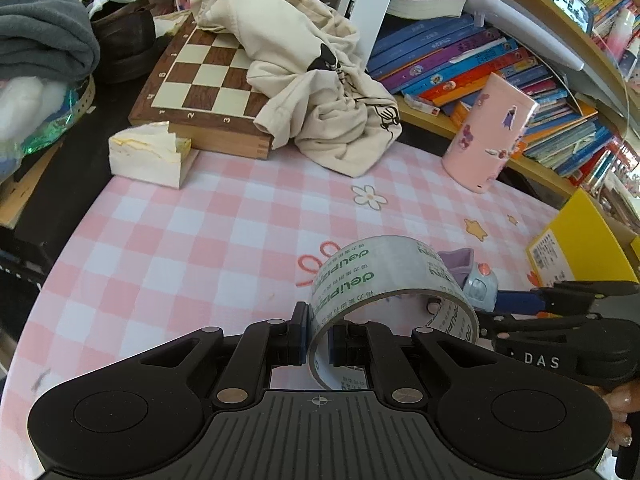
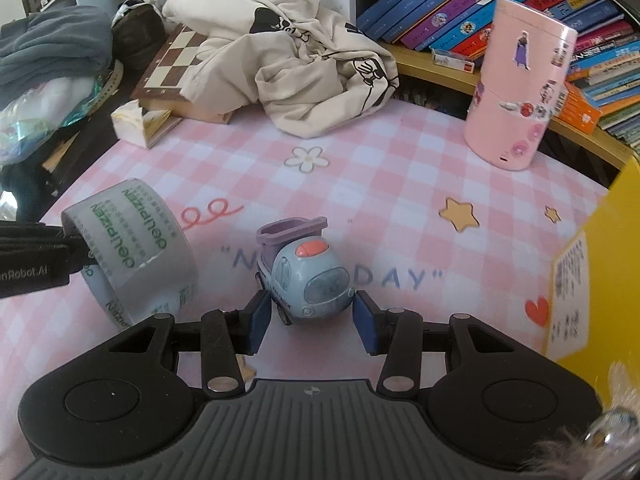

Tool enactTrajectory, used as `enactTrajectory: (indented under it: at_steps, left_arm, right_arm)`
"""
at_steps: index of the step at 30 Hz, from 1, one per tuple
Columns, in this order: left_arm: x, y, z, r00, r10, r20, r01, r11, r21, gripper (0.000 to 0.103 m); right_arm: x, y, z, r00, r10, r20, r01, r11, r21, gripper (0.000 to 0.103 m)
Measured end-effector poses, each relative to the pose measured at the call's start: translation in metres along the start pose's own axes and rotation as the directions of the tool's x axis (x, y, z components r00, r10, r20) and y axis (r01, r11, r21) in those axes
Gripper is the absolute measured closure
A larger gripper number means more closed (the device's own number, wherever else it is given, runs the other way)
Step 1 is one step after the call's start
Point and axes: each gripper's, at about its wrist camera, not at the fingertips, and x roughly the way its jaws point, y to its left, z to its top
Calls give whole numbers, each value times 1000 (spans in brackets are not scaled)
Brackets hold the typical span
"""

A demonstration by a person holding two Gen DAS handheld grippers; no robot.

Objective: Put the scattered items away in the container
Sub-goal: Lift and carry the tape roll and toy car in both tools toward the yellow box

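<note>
Left edge: my surface (image 1: 168,240), pink check cloth, drops off to dark clutter there. A torn tissue box (image 1: 150,154) sits at that corner, touching the chessboard (image 1: 200,76) behind it. A cream garment (image 1: 320,80) spills off the board onto the cloth.

Left gripper (image 1: 318,340): fingers clamped on the wall of the tape roll (image 1: 384,280), one pad outside, one inside the ring. From the right wrist view the roll (image 2: 136,248) stands on edge, tilted; whether it touches the cloth I cannot tell.

Middle of the cloth between tape and garment is open, room to move.

Right gripper (image 2: 312,320): fingers apart only as wide as the toy car (image 2: 308,276), one blue pad against each flank. I read it as gripped. Car sits just right of the tape, a narrow gap between.

Far right back: pink canister (image 2: 520,96) upright near the bookshelf (image 2: 440,68). Right edge: yellow container (image 2: 600,264), its wall close beside the right gripper.
</note>
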Motion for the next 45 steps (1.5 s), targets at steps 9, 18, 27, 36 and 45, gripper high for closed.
enactTrajectory:
  at_steps: [9,18,27,36,45]
  left_arm:
    - [-35,1,-21,1000,-18,16,18,1000,-22,95]
    - [-77,-5,-43,998,-53,45,54,998,-31,95]
    - [-105,-6,-67,995,-80,54,82,996,-41,95]
    - [-126,-16,-83,989,-135,53,136,990,-23,95]
    - [-138,-32,-97,975,-218,33,217,976,10,95]
  right_arm:
    - [-31,8,-28,1000,12,-5,-13,1000,-11,61]
    - [-70,15,-53,999,32,7,-32,999,-9,65]
    - [-96,21,-86,1000,11,-3,-11,1000,12,65]
    - [-126,21,-109,1000,14,-7,-14,999,46,65]
    - [-158,25,-129,1000,-7,19,5,996,91,65]
